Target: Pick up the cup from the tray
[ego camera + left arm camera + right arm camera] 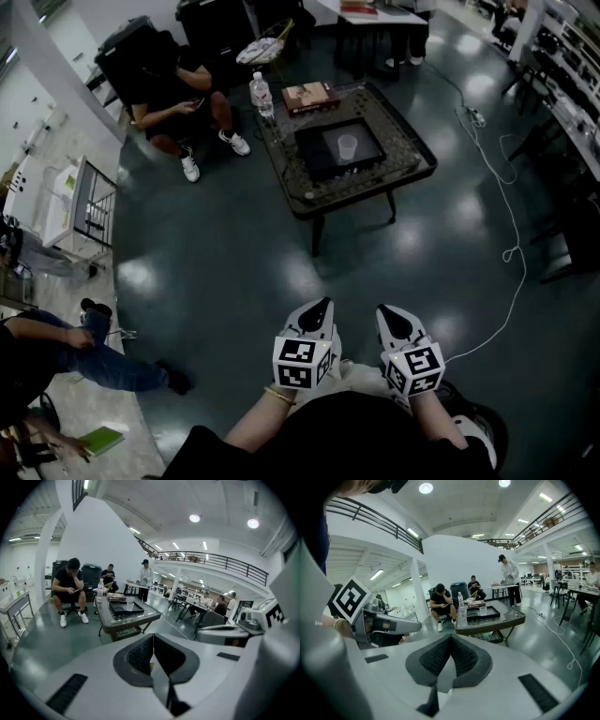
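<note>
A clear plastic cup (pixel 348 146) stands upright in a black tray (pixel 339 148) on a dark glass-topped coffee table (pixel 412 169), well ahead of me across the floor. The cup (pixel 483 610) and the tray (pixel 483 615) show small in the right gripper view, and the tray (pixel 127 608) in the left gripper view. Both grippers are held close to my body, far from the table. My left gripper (pixel 323 306) is shut with nothing between its jaws. My right gripper (pixel 395 314) is shut and empty too.
On the table stand a water bottle (pixel 262 95) and a book (pixel 310 96). A person (pixel 178 103) sits on a chair left of the table. Another person (pixel 56 342) sits at my left. A white cable (pixel 511 248) runs across the floor on the right.
</note>
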`<state>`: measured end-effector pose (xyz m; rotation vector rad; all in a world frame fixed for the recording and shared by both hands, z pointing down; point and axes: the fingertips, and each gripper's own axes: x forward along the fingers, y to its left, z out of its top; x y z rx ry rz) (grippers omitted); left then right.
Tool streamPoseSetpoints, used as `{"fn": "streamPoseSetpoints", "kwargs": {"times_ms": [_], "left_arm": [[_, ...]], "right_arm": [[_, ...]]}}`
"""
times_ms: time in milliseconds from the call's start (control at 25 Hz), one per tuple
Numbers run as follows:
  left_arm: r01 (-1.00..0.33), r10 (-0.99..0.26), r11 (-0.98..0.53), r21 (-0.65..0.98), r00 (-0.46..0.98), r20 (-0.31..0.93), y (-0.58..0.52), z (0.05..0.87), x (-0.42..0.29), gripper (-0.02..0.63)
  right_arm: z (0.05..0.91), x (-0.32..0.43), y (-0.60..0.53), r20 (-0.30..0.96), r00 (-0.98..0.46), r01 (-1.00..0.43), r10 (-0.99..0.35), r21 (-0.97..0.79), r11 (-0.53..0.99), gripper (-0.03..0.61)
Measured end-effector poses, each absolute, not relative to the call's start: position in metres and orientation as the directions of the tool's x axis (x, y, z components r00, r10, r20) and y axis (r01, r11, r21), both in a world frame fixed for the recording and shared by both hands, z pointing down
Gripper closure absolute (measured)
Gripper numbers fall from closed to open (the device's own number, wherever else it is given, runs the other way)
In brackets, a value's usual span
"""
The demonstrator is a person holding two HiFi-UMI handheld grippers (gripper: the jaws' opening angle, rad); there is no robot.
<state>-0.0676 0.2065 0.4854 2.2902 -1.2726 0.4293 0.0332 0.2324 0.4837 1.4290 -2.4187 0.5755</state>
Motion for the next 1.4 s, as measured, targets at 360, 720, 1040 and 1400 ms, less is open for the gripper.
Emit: {"fn": "streamPoseSetpoints", "kwargs": {"times_ms": [360,720,1040,1400], "left_arm": [[-0.866,-0.716,-0.441,0.235,0.497,0.49,0.273,0.486,-0.073,0.601],[-0.862,-0.726,-0.463,0.208,0.503,0.469,0.288,0.473,-0.065,0.601],[-0.852,-0.715,-0.481,0.207,0.517,0.47,0.3,0.475,-0.056,0.601],[-0.857,-0.717,-0.473,0.204,0.509,0.476,0.3,0.474,-0.052,0.601]], "right_arm": [[0.479,0.019,0.29,0.407,-0.526,-0.85,-0.747,-0.212,0.483,0.566],[0.464,0.013,0.307,0.356,-0.545,-0.837,-0.759,-0.187,0.514,0.566],[0.459,0.013,0.32,0.344,-0.554,-0.831,-0.758,-0.182,0.525,0.566],[0.455,0.016,0.319,0.341,-0.561,-0.826,-0.754,-0.173,0.536,0.566]]}}
